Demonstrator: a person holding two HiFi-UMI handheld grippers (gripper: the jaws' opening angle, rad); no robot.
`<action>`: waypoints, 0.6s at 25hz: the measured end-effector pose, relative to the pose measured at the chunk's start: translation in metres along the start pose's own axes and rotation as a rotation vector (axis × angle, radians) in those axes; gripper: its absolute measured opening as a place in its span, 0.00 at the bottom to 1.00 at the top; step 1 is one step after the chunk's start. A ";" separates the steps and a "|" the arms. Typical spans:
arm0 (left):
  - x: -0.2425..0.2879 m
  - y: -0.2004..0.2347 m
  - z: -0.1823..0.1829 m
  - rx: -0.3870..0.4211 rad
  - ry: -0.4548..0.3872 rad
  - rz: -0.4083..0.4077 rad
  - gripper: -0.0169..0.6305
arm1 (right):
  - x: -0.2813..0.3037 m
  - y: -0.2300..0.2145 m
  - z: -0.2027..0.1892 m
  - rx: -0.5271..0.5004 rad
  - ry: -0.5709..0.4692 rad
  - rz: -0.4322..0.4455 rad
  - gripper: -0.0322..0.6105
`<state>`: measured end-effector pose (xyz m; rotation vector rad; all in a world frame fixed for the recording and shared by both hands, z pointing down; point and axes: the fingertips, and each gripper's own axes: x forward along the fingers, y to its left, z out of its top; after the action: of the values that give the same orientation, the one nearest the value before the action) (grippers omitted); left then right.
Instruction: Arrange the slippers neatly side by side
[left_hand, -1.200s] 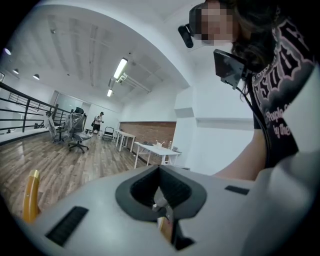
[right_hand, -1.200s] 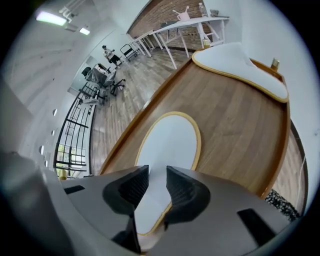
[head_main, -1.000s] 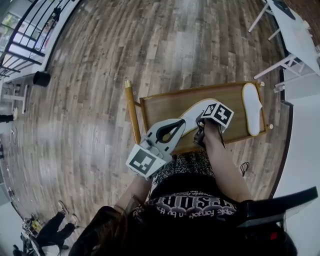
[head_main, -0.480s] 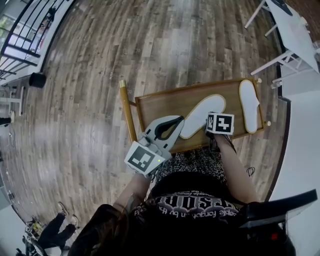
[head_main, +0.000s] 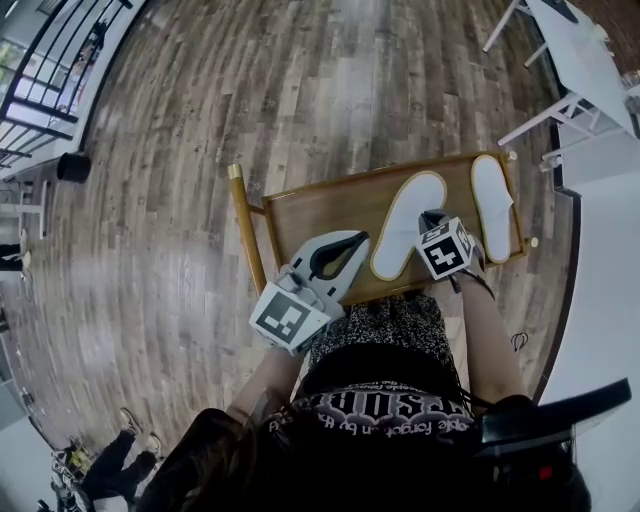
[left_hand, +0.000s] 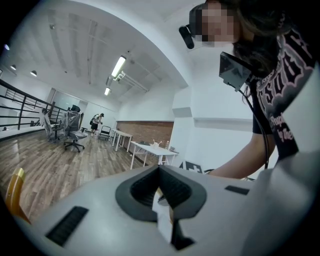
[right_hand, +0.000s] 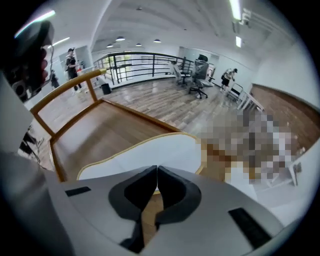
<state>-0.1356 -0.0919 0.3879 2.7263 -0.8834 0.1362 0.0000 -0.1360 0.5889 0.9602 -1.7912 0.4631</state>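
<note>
Slippers sit close together on the wooden tray (head_main: 320, 205), middle slipper (head_main: 405, 225) tilted off the end slipper (head_main: 492, 195), so I keep the right gripper (head_main: 432, 218) clamped on its rim, I'd say to swing it parallel (left gripper (head_main: 352, 243) closed, empty, parked aside).

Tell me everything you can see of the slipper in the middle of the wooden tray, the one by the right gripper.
The slipper is flat and white, seemingly soft cloth, with a thin tan binding round its sole-shaped outline. It lies flat on the wooden tray, slanted, apart from the other slipper on its right. The right gripper is shut on its long right edge.
</note>
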 end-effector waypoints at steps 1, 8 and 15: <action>0.000 -0.001 0.000 -0.005 0.000 -0.002 0.03 | -0.001 -0.001 0.001 -0.052 0.002 -0.003 0.06; 0.010 -0.009 -0.003 -0.018 0.009 -0.012 0.03 | -0.001 -0.010 -0.005 -0.111 0.019 0.004 0.07; 0.024 -0.011 -0.004 -0.011 0.026 0.002 0.03 | -0.021 -0.029 -0.005 0.378 -0.130 0.062 0.17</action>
<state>-0.1098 -0.0962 0.3933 2.7076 -0.8775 0.1663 0.0292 -0.1417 0.5686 1.2189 -1.8914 0.8150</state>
